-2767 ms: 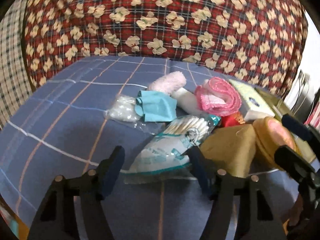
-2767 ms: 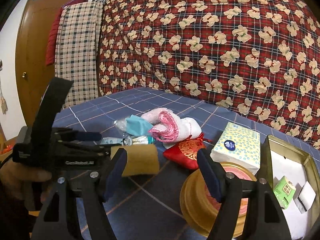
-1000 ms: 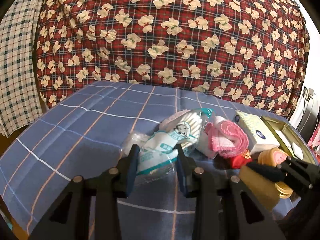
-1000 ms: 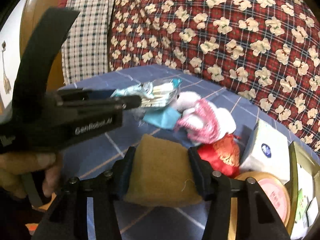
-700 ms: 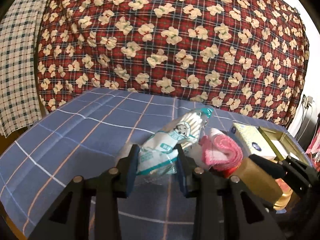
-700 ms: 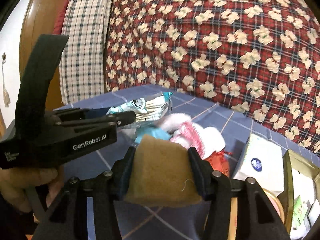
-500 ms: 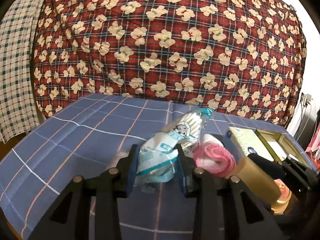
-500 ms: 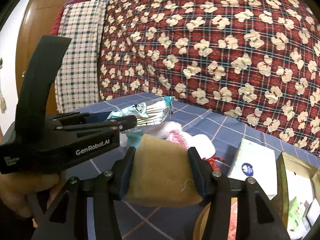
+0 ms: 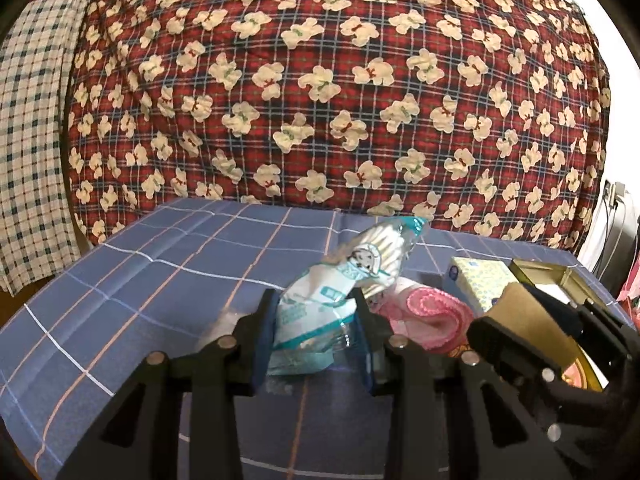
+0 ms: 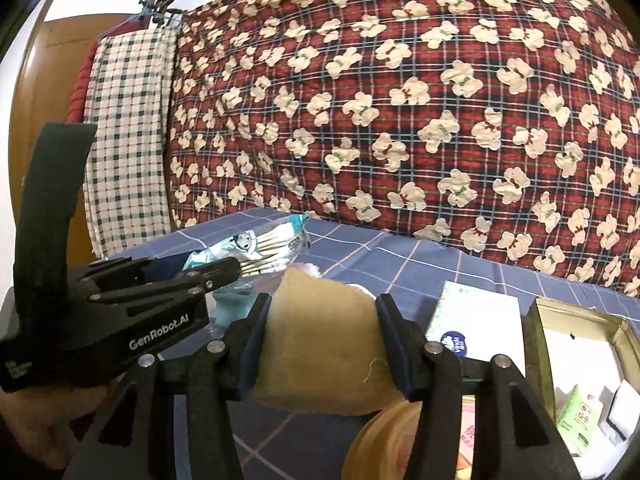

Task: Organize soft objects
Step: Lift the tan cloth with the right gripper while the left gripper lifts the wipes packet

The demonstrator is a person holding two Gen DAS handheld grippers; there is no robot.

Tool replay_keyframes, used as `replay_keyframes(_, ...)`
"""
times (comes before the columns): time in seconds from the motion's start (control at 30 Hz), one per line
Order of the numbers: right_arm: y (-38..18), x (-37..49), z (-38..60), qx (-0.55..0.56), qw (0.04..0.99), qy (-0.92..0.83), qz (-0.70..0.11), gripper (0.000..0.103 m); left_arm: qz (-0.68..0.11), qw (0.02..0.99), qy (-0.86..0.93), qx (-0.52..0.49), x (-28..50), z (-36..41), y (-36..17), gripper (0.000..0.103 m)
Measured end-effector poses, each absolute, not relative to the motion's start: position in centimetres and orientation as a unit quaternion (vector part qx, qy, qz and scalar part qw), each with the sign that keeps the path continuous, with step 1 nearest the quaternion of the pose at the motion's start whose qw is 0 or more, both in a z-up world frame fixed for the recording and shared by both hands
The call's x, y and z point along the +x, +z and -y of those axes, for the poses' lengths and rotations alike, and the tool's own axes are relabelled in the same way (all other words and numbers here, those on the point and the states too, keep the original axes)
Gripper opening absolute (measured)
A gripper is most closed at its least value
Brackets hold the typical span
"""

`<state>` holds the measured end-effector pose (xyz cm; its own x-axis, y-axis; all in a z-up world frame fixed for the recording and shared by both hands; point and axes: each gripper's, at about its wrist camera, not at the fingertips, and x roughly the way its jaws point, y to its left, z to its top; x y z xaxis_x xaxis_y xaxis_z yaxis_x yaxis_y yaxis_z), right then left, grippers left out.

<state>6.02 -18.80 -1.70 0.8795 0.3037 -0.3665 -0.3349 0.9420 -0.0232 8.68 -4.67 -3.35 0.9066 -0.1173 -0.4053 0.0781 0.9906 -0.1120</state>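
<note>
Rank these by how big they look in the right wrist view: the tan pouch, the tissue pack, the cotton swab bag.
1. Tan pouch, clamped in the right gripper and nearest the lens, so its lead is partly nearness.
2. Tissue pack.
3. Cotton swab bag, partly hidden by the left gripper.

Bare blue checked bedsheet [image 9: 152, 280] lies open to the left. To the right crowd a rolled pink towel [image 9: 436, 316], a yellow-patterned tissue pack [image 9: 480, 282] and an open gold metal tin [image 10: 536, 332]. A red plaid quilt with cream flowers [image 9: 340, 92] walls off the far side.
</note>
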Motion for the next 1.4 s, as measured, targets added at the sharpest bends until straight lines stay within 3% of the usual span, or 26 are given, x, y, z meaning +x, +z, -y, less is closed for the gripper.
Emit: replay_keyframes(1.4, -1.2, 5.2, 23.0, -0.014, 0.986, 0.068, -0.152, 0.056, -0.161, 0.985, -0.068, -0.013, 7.5, 9.9, -2.3, 0.034)
